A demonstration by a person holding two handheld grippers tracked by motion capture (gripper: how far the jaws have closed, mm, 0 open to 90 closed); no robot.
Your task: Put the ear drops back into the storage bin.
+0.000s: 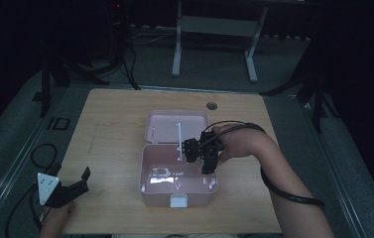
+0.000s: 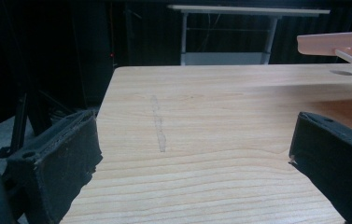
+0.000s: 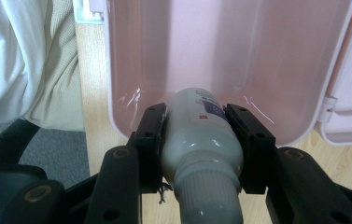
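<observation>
L gripper (image 1: 70, 187) rests at the counter (image 1: 115, 129) near-left corner, fingers spread w/ nothing btwn them, well apart from the box (image 1: 178, 186). R gripper (image 3: 197, 140) has its fingers clenched on a white bottle (image 3: 199, 135), one finger each side of the body, cap toward the camera, long axis running fwd along the fingers. The open pink box lies just beyond the fingertips w/ the bottle's far end over its rim. Likely next: lower it in; R hand clearly nearer

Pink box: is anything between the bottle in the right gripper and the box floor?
Nothing visible. The right gripper holds the bottle over the open pink box, whose floor looks bare; the lid lies folded back behind.
</observation>
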